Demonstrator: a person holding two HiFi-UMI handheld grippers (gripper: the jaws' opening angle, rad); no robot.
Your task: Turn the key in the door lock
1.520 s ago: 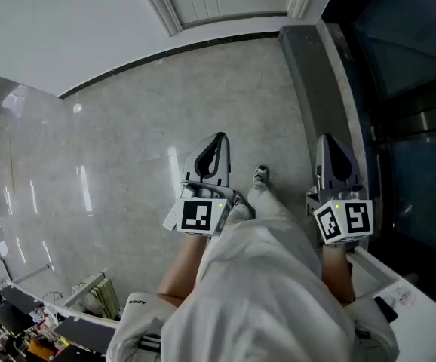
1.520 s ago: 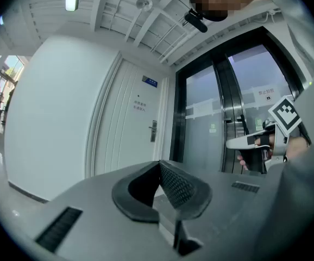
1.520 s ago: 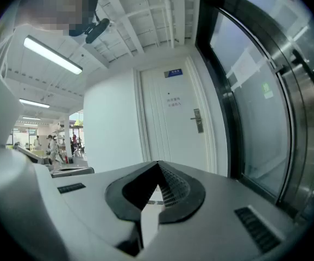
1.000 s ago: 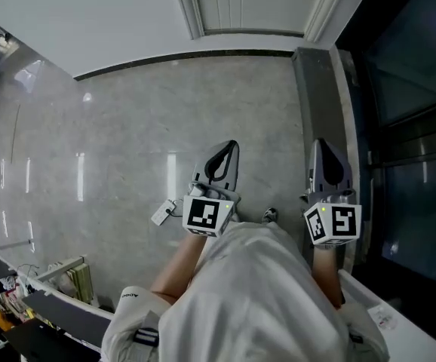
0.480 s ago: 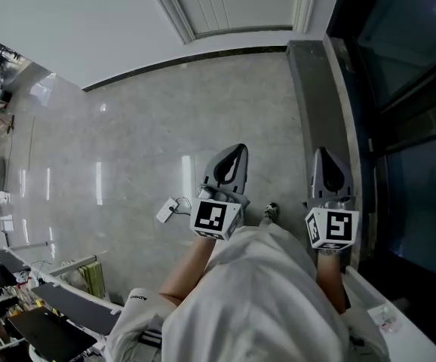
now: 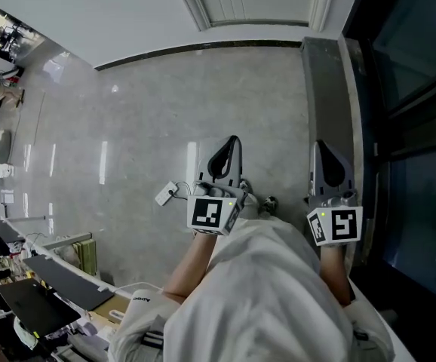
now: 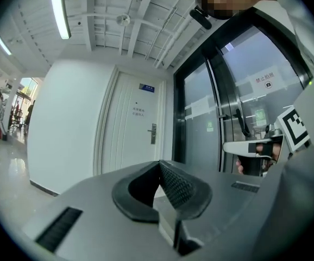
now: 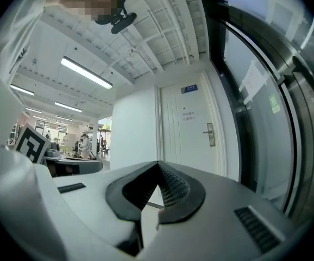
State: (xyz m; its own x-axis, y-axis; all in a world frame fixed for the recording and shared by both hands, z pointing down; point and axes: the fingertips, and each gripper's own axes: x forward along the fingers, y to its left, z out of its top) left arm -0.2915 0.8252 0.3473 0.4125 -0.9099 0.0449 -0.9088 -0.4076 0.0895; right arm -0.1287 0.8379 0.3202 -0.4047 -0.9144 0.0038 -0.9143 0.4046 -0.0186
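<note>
- Fingers [image 7: 180, 187] of the left gripper [image 6: 230, 143] were pressed together, ribbed pads meeting, with nothing between them.
- Those of the right gripper [image 6: 320, 148] were likewise closed on nothing, their tips meeting at a point in the right gripper view.
- Both grippers pointed level, side by side over the pale grey polished stone floor [image 6: 165, 127], with the dark-framed glass wall [image 6: 399, 89] just to the right.
- Ahead, well apart from both grippers, stood the white panelled door [image 7: 132, 129]. Its small metal lock plate with a lever handle [image 7: 152, 134] sat at the door's right edge, about mid-height.
- No key could be made out at that range; whether one was already in the lock was too small to tell.
- Judged from the task, the approach was not finished, and no turning had begun.
- A door key would probably be light, thin, stiff metal with slick faces, so it could slip or twist out of a loose pinch.
- The best hold would likely be on the flat head, one pad on each broad face and squared to it. That way the ribbed rubber could carry the twist.
- The jaws would have to part first, then close firmly, since a lock cylinder tends to resist before it gives.
- Rolling about the key's own line, without levering sideways, would spare the blade from bending.
</note>
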